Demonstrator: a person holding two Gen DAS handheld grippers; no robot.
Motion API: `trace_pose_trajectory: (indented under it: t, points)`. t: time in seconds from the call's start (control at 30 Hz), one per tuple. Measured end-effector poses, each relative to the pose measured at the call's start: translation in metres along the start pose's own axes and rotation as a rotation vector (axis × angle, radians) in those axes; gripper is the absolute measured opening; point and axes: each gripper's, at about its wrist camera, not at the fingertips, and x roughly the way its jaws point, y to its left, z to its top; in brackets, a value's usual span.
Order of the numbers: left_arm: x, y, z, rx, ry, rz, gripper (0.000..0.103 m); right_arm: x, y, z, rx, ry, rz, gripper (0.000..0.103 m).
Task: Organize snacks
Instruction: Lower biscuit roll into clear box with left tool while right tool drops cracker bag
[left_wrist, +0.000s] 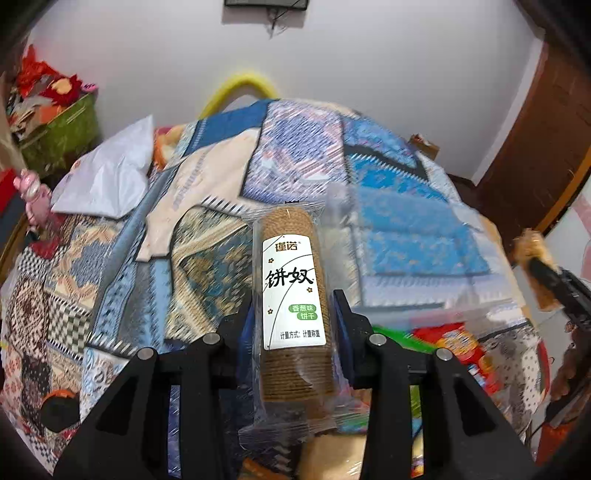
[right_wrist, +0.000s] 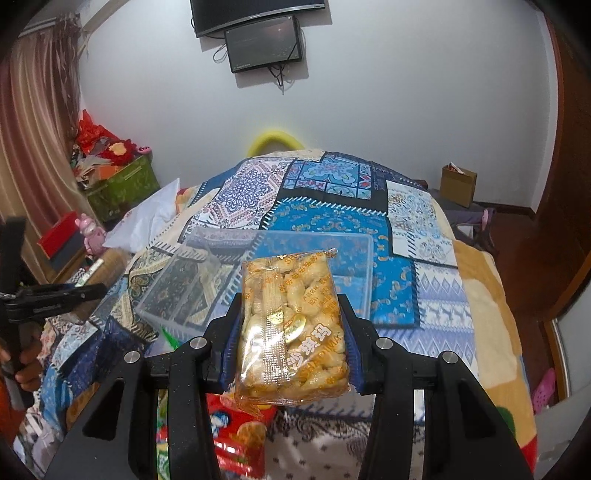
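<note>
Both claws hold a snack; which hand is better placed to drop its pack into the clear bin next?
Right, probably: its claw holds the sachima pack just before the bin.

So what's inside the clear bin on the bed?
The clear bin looks empty: only the quilt shows through it. The sachima pack in the right gripper covers its near right corner.

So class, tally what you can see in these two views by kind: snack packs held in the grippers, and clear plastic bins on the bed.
Held snack packs: 2 (biscuit roll, sachima pack)
Clear plastic bins: 1
Total: 3
</note>
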Motion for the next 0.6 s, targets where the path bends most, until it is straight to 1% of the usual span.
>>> trace_pose_trajectory:
  t: [0.07,0.33,0.4,0.6]
  points:
    - [0.001,-0.012,0.006,0.010,-0.010,-0.027,0.039,0.006,0.001,0.003,0.000,0.004,-0.004,0.043]
    - [0.028,-0.055,0.019,0.051,-0.006,-0.080,0.039,0.039,0.004,0.008,0.013,0.048,-0.014,0.043]
    - [0.037,-0.066,0.022,0.065,0.001,-0.097,0.039,0.049,0.004,0.009,0.013,0.066,-0.012,0.043]
    - [0.069,-0.087,0.029,0.087,0.046,-0.104,0.039,0.073,0.003,0.010,-0.002,0.113,-0.026,0.043]
